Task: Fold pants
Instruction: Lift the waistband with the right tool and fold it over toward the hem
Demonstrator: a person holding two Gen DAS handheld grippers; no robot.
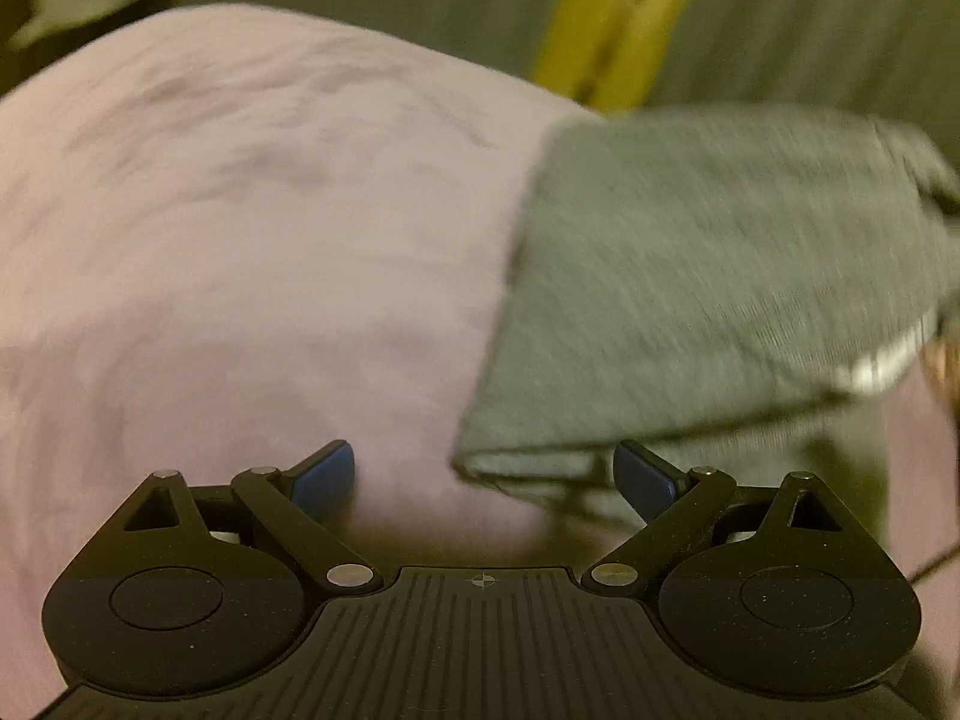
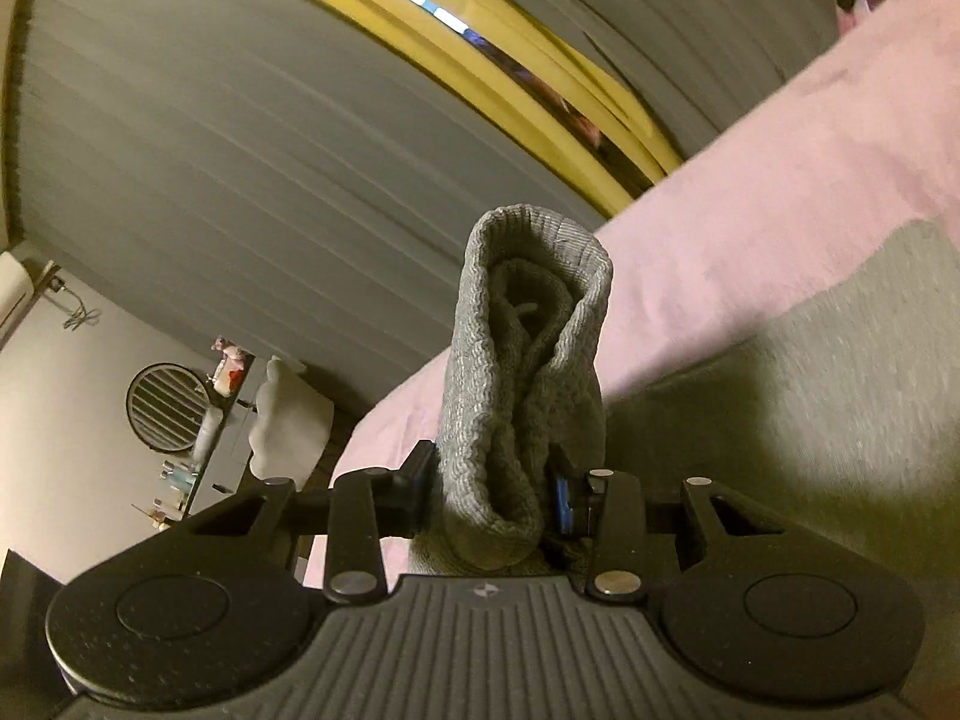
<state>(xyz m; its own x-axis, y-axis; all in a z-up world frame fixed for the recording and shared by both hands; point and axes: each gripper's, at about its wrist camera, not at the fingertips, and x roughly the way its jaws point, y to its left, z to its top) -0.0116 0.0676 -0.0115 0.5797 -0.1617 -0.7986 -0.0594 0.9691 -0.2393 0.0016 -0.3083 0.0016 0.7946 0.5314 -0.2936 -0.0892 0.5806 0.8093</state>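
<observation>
The grey pants (image 1: 708, 276) lie partly folded on a pink bedsheet (image 1: 240, 240), blurred by motion. My left gripper (image 1: 483, 480) is open, low over the sheet, with a folded corner of the pants lying between its blue fingertips (image 1: 324, 477) and nearer the right one. My right gripper (image 2: 492, 495) is shut on a bunched, ribbed edge of the grey pants (image 2: 528, 372), which stands up between the jaws. More of the pants (image 2: 810, 420) spreads out to the right on the pink bedsheet (image 2: 750, 192).
Grey curtains (image 2: 240, 150) and a yellow frame (image 2: 480, 72) stand behind the bed. At the left of the right wrist view are a round mirror (image 2: 165, 405), a shelf with small items and a white cloth (image 2: 288, 420).
</observation>
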